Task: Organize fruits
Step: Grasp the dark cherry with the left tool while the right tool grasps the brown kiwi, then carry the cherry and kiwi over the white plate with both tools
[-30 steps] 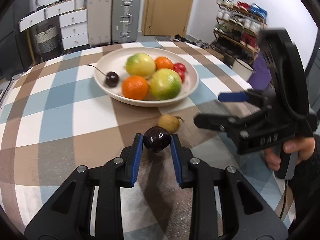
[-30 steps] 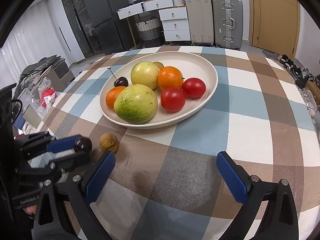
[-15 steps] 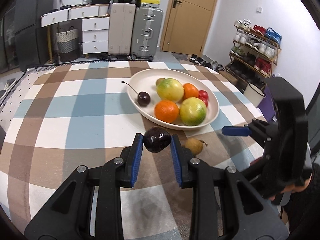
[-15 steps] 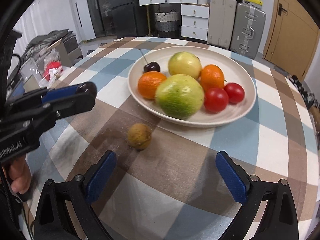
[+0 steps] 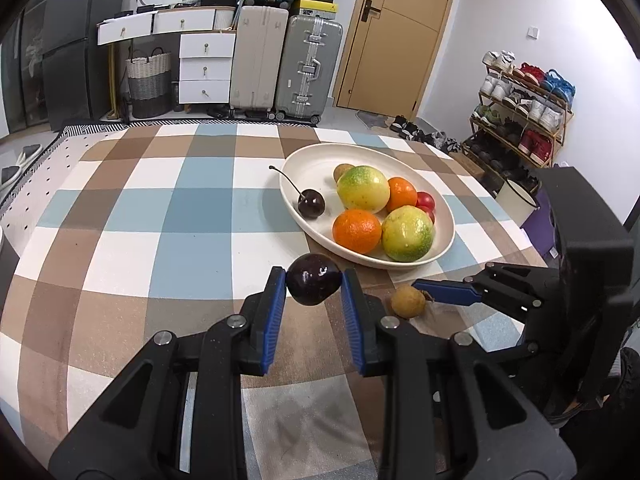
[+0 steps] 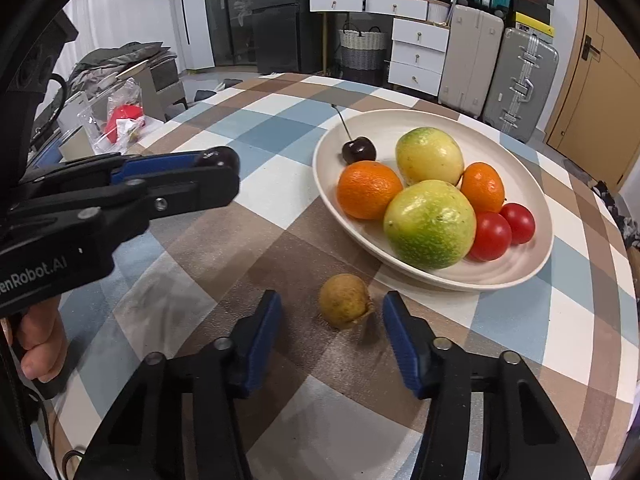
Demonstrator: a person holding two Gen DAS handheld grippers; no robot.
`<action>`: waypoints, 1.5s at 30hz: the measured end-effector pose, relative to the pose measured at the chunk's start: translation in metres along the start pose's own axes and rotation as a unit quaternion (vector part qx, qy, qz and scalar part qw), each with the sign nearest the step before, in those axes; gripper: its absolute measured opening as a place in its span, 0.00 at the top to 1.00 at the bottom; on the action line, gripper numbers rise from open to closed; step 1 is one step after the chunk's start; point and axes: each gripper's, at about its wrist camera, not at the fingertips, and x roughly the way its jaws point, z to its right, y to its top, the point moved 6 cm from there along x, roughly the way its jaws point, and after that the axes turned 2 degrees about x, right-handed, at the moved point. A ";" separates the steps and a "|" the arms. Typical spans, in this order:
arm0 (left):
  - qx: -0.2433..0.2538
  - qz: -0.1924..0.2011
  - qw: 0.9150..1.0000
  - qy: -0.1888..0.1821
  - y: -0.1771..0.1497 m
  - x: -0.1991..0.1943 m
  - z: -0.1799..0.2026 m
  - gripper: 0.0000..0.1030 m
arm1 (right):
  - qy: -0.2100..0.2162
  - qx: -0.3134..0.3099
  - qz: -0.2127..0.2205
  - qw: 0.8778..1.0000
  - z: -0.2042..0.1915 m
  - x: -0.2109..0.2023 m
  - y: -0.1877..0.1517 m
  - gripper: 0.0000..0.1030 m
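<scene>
Right tongs (image 6: 332, 320) closing around a small brown fruit (image 6: 345, 301) on the desk (image 6: 224, 240), narrowed from wide open a second ago, pads not yet touching. Left tongs (image 5: 314, 285) clenching a dark plum (image 5: 313, 279), raised near the bowl (image 5: 446, 220). Meaning both last strays heading in. Fruit rough, round; plum glossy; bowl smooth cream; desk cloth checked.

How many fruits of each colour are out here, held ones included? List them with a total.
Dark: 2, stemmed cherry, dark fruit in the left gripper
Orange: 2, big orange, small orange
Green-yellow: 2, near green fruit, far green fruit
Red: 2, near tomato, far tomato
Brown: 2, plate brown fruit, loose brown fruit
Total: 10
</scene>
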 end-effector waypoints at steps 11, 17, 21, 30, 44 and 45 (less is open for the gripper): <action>0.003 -0.002 1.000 -0.001 -0.002 0.003 0.003 0.75 | 0.010 0.001 0.009 1.000 0.006 -0.004 -0.002 0.76; 0.005 -0.002 1.000 -0.002 -0.003 0.005 0.003 0.75 | 0.013 -0.005 0.016 1.000 0.006 -0.009 -0.002 0.76; 0.006 0.001 1.000 -0.002 -0.003 0.004 0.003 0.75 | 0.020 0.004 0.029 0.999 0.010 -0.018 0.001 0.76; 0.002 0.008 1.000 0.002 0.003 0.002 -0.001 0.75 | 0.021 0.033 0.067 0.997 0.031 -0.044 0.010 0.76; 0.020 0.026 0.999 -0.002 0.028 -0.012 0.012 0.75 | 0.006 0.073 0.106 0.992 0.071 -0.077 0.034 0.76; 0.023 0.028 0.999 -0.003 0.031 -0.013 0.014 0.75 | 0.006 0.073 0.107 0.991 0.072 -0.079 0.037 0.76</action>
